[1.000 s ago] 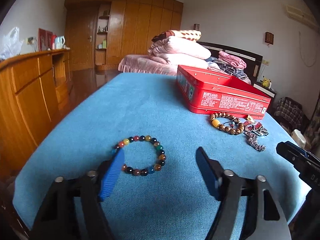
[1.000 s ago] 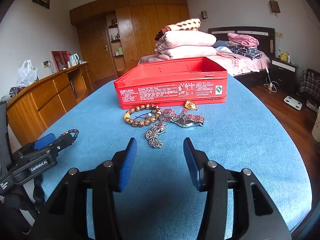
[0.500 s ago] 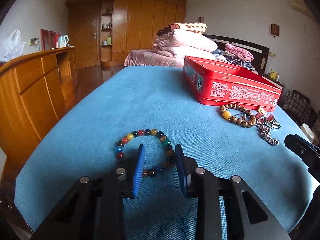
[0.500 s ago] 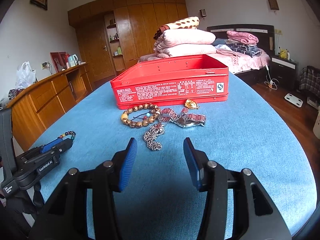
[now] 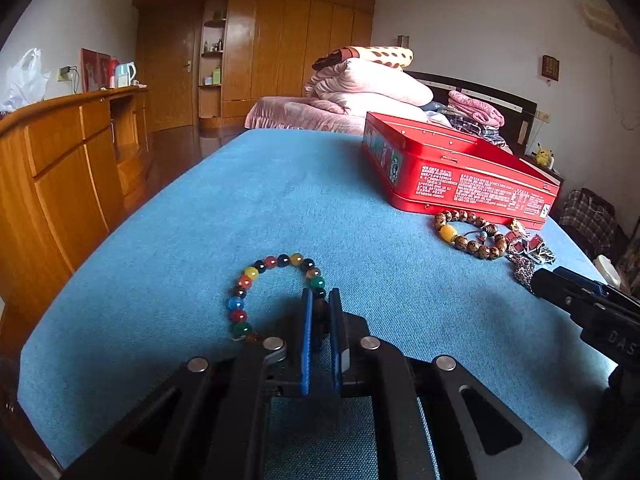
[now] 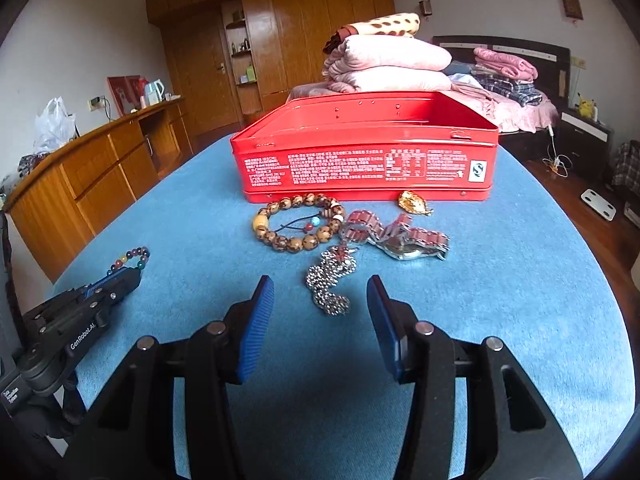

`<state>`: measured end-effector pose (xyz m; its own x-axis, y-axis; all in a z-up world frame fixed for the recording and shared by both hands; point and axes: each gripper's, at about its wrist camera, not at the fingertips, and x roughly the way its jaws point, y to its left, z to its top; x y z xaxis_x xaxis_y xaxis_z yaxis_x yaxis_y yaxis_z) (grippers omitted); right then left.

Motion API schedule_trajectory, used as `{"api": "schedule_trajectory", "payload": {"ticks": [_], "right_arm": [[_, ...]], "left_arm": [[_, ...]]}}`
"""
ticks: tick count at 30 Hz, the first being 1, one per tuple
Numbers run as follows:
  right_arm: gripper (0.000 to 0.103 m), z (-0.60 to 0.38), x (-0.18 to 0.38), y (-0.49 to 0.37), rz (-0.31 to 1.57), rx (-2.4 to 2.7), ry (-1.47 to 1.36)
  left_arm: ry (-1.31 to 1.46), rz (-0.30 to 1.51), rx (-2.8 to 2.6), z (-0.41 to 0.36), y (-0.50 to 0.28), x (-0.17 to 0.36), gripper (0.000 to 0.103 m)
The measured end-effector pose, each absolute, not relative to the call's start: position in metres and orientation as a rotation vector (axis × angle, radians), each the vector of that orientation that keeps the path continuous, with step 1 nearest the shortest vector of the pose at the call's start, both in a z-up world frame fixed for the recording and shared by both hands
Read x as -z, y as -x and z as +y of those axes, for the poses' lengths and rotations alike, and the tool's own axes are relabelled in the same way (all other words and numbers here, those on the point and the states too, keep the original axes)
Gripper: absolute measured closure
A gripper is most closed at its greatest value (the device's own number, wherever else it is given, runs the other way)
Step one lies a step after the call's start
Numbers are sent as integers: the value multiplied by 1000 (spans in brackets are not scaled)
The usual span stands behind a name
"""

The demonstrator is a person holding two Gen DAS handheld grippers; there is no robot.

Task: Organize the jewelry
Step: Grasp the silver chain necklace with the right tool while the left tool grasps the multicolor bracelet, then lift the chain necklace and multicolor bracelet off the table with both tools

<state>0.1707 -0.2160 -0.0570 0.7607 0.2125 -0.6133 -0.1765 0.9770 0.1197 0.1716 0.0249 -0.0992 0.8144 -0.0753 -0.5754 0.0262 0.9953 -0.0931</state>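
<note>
A multicoloured bead bracelet (image 5: 256, 276) lies on the blue table (image 5: 248, 216). My left gripper (image 5: 320, 300) is shut on its near right side; it also shows in the right wrist view (image 6: 132, 276) with the bracelet (image 6: 132, 258). An open red tin box (image 6: 364, 160) stands at the back. In front of it lie a brown wooden bead bracelet (image 6: 298, 224), a red-link watch (image 6: 400, 238), a gold pendant (image 6: 414, 203) and a silver chain (image 6: 330, 280). My right gripper (image 6: 320, 300) is open, just short of the silver chain.
A wooden sideboard (image 5: 60, 160) runs along the left of the table. A bed with folded blankets (image 6: 388, 60) stands behind the tin. The table's edges fall off to the left and right, with wooden floor (image 6: 568, 192) at the right.
My left gripper has closed from wide open onto the multicoloured bracelet. My right gripper has moved forward toward the silver chain and stays open.
</note>
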Motion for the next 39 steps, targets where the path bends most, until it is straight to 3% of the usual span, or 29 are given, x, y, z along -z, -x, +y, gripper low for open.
{"api": "schedule_trajectory", "payload": {"ticks": [5,9,10,26,28,29,30,31,39], "right_arm": [[57,-209,58,-180,704,-184,-30],[88,-212,63,-184,732,-170,-42],[91,-212,63,-184,733,-172,-46],[93,-230,66,-118,663,-230,-96],[87,-231,67,-113,667,-254,-99],[79,-232,66,-112,657,-255,-103],[55,-234,65,-112,640,-249,-108],[50,-235,64,-112,625,-243,-104],[52,-219,72,-133,615,-236,-40]], "left_arm": [[89,614,57,28,-171,99,95],[95,610,62,28,-171,99,95],[96,610,63,27,-171,99,95],[83,603,131,5,-151,97,95],[68,601,140,-1,-148,98,95],[62,599,140,-3,-148,98,95],[58,598,140,-5,-148,98,95],[57,598,140,-5,-147,98,95],[44,593,139,-5,-149,99,91]]}}
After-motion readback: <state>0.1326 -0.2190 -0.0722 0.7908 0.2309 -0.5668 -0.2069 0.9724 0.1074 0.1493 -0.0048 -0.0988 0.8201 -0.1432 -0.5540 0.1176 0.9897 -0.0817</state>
